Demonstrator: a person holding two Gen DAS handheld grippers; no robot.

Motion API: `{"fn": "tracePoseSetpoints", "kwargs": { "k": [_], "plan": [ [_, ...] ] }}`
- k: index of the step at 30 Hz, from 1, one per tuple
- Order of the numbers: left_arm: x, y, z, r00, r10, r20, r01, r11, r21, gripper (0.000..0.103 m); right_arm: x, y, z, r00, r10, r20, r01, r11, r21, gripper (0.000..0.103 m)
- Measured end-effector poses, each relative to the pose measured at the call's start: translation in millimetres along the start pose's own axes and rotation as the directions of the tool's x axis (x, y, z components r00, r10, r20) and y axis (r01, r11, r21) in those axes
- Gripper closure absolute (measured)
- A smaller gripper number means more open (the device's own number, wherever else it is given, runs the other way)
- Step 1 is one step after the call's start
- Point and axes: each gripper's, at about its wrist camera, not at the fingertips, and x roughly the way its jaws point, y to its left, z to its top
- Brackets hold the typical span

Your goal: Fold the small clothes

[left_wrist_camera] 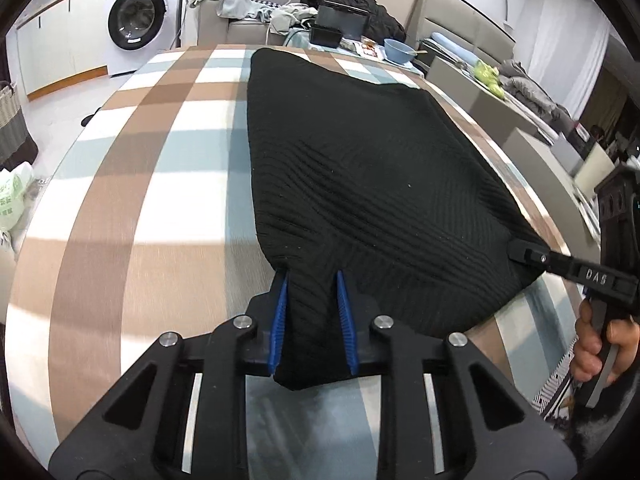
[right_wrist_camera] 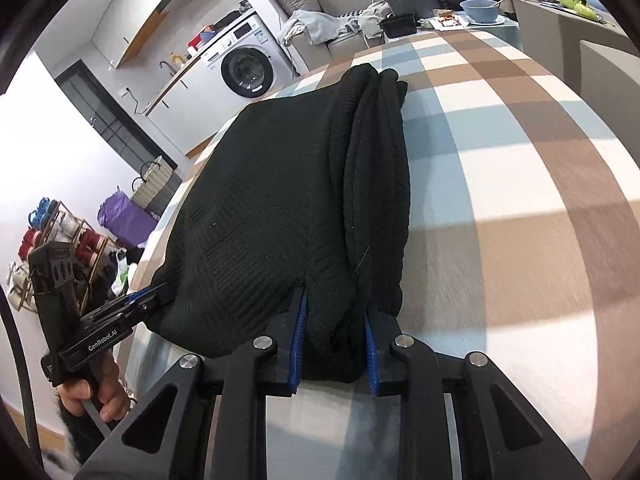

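Note:
A black ribbed knit garment (left_wrist_camera: 360, 168) lies on the checked tablecloth (left_wrist_camera: 140, 184), stretched away from me. My left gripper (left_wrist_camera: 312, 280) is shut on its near left corner, cloth bunched between the blue pads (left_wrist_camera: 344, 312). My right gripper (right_wrist_camera: 336, 308) is shut on the near right corner, where folded layers (right_wrist_camera: 376, 184) stack up. Each gripper shows in the other view: the right one (left_wrist_camera: 524, 252) at the garment's right edge, the left one (right_wrist_camera: 154, 294) at its left edge. The garment's near edge is lifted off the cloth.
At the table's far end stand a blue bowl (left_wrist_camera: 400, 50), a black box (left_wrist_camera: 326, 36) and snack packets. Beyond are a sofa with clothes (left_wrist_camera: 248, 4) and a washing machine (left_wrist_camera: 138, 20). A wicker basket (right_wrist_camera: 156, 184) and a shoe rack (right_wrist_camera: 68, 232) stand on the floor to the left.

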Motion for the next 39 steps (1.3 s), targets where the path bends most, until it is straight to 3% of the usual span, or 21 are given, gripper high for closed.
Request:
{"fn": "tracePoseSetpoints", "kwargs": {
  "k": [7,14,16,18,19,21,26,29,32,39],
  "plan": [
    [20.2,2.2,40.1,0.997,0.066,0.043,-0.068,0.997,0.046,0.082,25.3,8.1,32.0,0.998,-0.062,0.032,0.063,0.998,-0.021,0.079],
    [36.8,4.5,50.9,0.996,0.079,0.048,-0.08,0.996,0.028,0.082,35.0,13.1,49.6,0.992,-0.118,0.049,0.12,0.991,-0.053,0.077],
    [36.7,3.7,50.3,0.995,0.083,0.052,-0.084,0.996,0.026,0.082,33.9,13.2,49.8,0.991,-0.126,0.052,0.129,0.99,-0.061,0.073],
    [35.1,4.6,50.3,0.994,0.091,0.056,-0.093,0.995,0.03,0.08,30.3,14.5,48.2,0.988,-0.141,0.065,0.145,0.987,-0.075,0.061],
    [34.0,5.1,49.1,0.994,0.096,0.056,-0.098,0.995,0.032,0.074,28.0,14.8,46.9,0.986,-0.148,0.072,0.154,0.984,-0.087,0.059],
    [27.6,5.3,47.0,0.992,0.108,0.067,-0.11,0.993,0.036,0.064,23.7,16.5,45.3,0.984,-0.16,0.079,0.168,0.979,-0.113,0.044],
    [-2.2,4.5,39.4,0.983,0.111,0.148,-0.119,0.992,0.042,0.02,2.6,23.3,39.0,0.982,-0.123,0.146,0.146,0.975,-0.166,0.013],
    [-23.2,3.5,32.8,0.973,0.103,0.208,-0.114,0.993,0.041,0.014,-13.0,30.6,34.0,0.978,-0.078,0.192,0.118,0.971,-0.208,0.0],
    [-41.9,2.6,23.9,0.957,0.091,0.274,-0.107,0.993,0.044,0.001,-25.6,37.7,27.9,0.973,-0.024,0.228,0.08,0.968,-0.24,0.0],
    [-62.7,1.8,2.5,0.934,0.081,0.348,-0.093,0.995,0.019,0.001,-41.2,43.4,11.7,0.941,0.018,0.337,0.087,0.952,-0.293,0.0]
  ]
}}
